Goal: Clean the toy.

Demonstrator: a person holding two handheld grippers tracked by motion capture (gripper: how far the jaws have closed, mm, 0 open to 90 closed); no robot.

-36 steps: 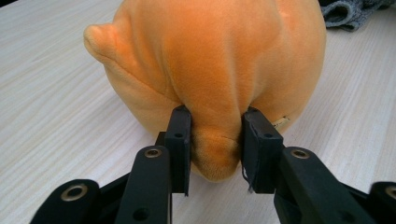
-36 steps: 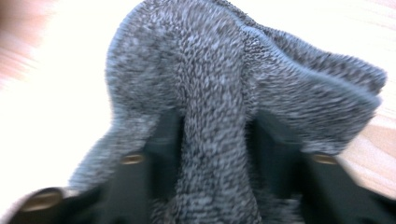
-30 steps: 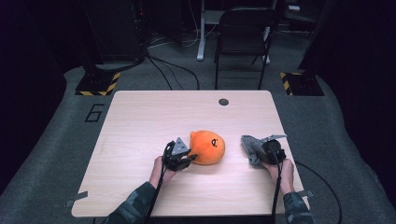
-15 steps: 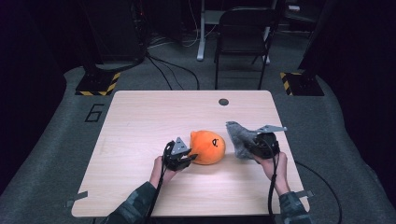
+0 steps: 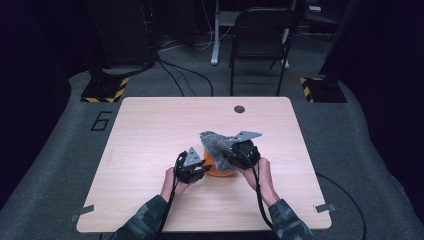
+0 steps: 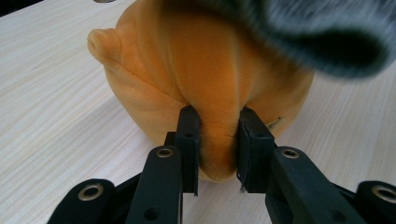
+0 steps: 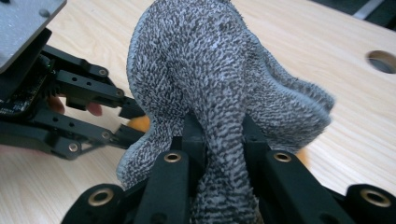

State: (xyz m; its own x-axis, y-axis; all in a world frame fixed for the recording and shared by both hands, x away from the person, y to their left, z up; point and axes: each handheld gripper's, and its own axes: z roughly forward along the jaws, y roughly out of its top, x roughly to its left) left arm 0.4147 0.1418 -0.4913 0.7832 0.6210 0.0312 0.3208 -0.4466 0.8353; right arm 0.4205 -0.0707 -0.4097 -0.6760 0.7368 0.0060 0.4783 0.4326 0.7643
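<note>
Centrally, left gripper (image 6: pixel 217 140) pinches orange plush (image 6: pixel 205 79); right gripper (image 7: pixel 217 135) clamps grey cloth (image 7: pixel 219 74).

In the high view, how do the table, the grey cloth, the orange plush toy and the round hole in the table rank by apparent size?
1. Table
2. Grey cloth
3. Orange plush toy, though the cloth and grippers partly hide it, so second and third are unsure
4. Round hole

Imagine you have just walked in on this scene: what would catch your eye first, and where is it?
First, the orange plush toy near the middle of the wooden table, its bright colour standing out against the dark room. The left gripper pinches a fold of it. Next, the grey fuzzy cloth clamped in the right gripper and held just above the toy.
</note>
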